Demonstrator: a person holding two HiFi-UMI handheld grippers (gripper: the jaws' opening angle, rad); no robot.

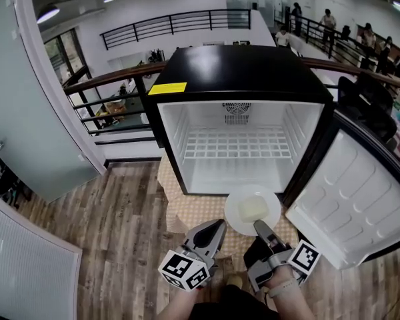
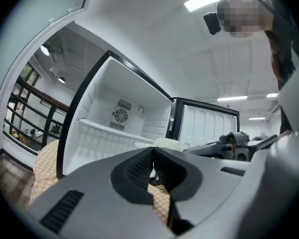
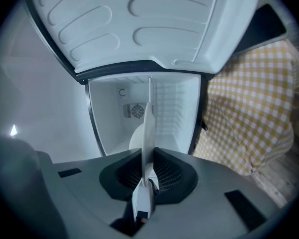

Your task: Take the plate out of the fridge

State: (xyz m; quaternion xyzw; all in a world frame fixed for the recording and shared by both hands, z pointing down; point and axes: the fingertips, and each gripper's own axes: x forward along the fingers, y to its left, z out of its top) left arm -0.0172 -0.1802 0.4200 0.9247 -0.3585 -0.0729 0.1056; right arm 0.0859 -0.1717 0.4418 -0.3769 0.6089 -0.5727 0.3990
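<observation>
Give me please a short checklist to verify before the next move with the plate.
1. Grip: right tongs shut on the rim of the plate: ok.
2. Plate is outside the fridge, in front of its opening: ok.
3. Pale block sits near the plate's middle: ok.
4. Left tongs shut and empty, free to help: ok.
5. Door stands wide open, apart from the plate: ok.
6. Spot where the plate can be set down: cannot tell.
</observation>
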